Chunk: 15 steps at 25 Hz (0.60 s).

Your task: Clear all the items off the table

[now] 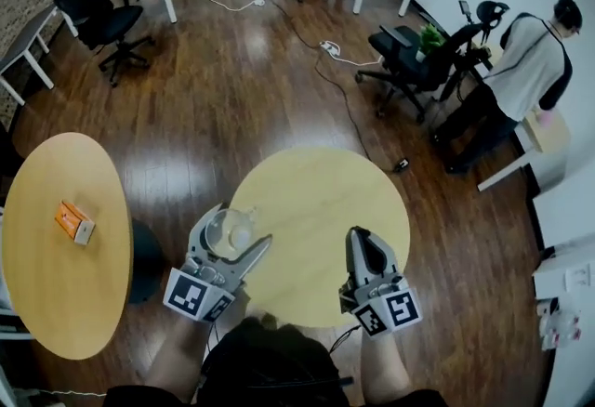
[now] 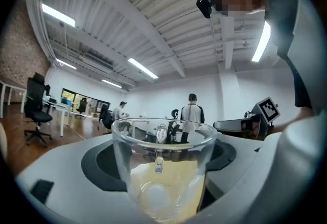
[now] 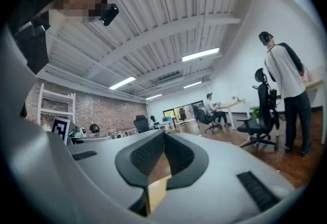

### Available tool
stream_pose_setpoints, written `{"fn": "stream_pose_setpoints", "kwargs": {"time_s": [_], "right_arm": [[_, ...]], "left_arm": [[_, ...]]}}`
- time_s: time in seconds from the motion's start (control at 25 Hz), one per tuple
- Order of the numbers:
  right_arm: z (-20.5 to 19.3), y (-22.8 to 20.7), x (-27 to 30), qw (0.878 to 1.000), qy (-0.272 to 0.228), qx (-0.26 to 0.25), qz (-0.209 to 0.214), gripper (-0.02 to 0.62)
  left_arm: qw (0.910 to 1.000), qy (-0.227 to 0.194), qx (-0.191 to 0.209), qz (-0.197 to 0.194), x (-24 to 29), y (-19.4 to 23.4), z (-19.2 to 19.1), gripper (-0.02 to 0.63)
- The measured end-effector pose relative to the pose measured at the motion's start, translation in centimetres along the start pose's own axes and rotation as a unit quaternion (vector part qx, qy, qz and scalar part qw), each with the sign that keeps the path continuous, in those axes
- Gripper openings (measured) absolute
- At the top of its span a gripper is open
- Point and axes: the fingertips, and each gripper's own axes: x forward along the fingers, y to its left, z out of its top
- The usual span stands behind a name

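A clear glass cup sits between the jaws of my left gripper, which is shut on it, held above the left edge of the round yellow table. In the left gripper view the cup is upright and empty, with the grey jaws on either side of it. My right gripper hovers over the table's near right part with its jaws shut and nothing between them; its black pads meet in the right gripper view. I see no items lying on this table top.
A second round table stands at the left with an orange box on it. Office chairs, desks and a floor cable lie beyond. A person stands at the right by a chair.
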Motion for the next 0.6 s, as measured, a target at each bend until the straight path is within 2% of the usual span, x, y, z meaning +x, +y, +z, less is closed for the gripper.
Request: {"fn": "stream_pose_setpoints", "kwargs": {"time_s": [0.12,0.28,0.44,0.6], "right_arm": [[0.8,4.6,3.3,0.997,-0.008,-0.008,0.077,0.006],[0.6,9.8,6.9,0.986,-0.005,-0.019,0.163,0.006],[-0.9,16.9,9.8,0.972,0.008,-0.014,0.234,0.006],[-2.3,26.5,12.0,0.952,0.013,-0.039,0.304,0.006]], "left_arm": [[0.9970,-0.028,0.027,0.066,-5.2,2.2,3.0,0.414],[0.9847,-0.051,0.057,0.156,-12.1,4.9,5.4,0.414],[0.9645,-0.065,0.049,0.251,-20.9,7.5,6.8,0.414],[0.9404,-0.086,0.062,0.323,-30.1,9.2,9.0,0.414]]}}
